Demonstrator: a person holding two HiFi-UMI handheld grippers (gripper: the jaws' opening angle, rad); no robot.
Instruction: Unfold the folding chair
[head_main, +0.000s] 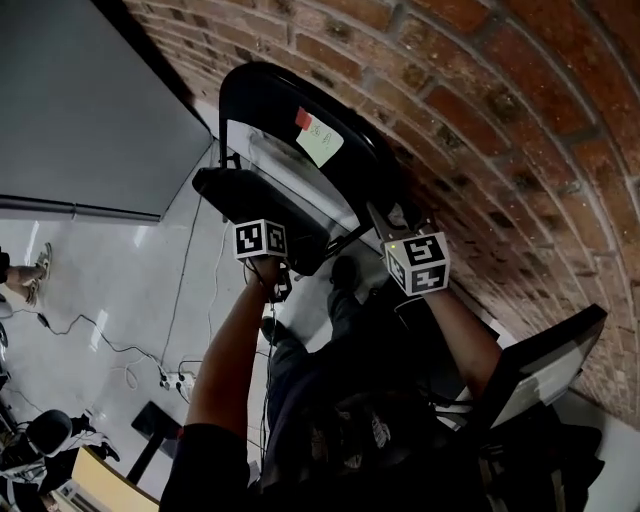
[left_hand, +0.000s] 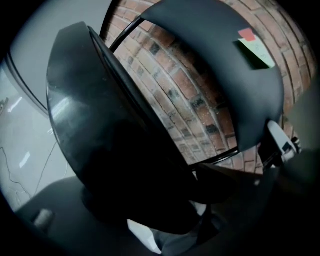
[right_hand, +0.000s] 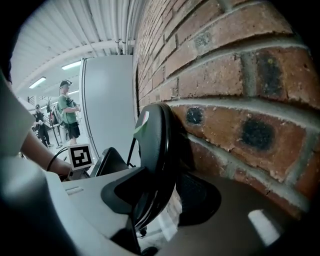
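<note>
A black folding chair stands against the brick wall, its backrest (head_main: 290, 95) carrying a green note (head_main: 320, 142). The seat (head_main: 255, 200) is tilted up in front of it. My left gripper (head_main: 262, 238) is at the seat's near edge. In the left gripper view the seat (left_hand: 100, 125) fills the space between the left gripper's (left_hand: 155, 210) dark jaws, and contact is too dark to read. My right gripper (head_main: 385, 222) is shut on the backrest's right edge. In the right gripper view the right gripper's (right_hand: 160, 200) pads sit on either side of the backrest (right_hand: 155, 140).
The brick wall (head_main: 500, 120) runs close behind the chair. A grey panel (head_main: 90, 100) stands at the left. Cables and a power strip (head_main: 177, 380) lie on the floor. A dark framed object (head_main: 545, 365) sits near my right arm. A person (right_hand: 67, 112) stands far off.
</note>
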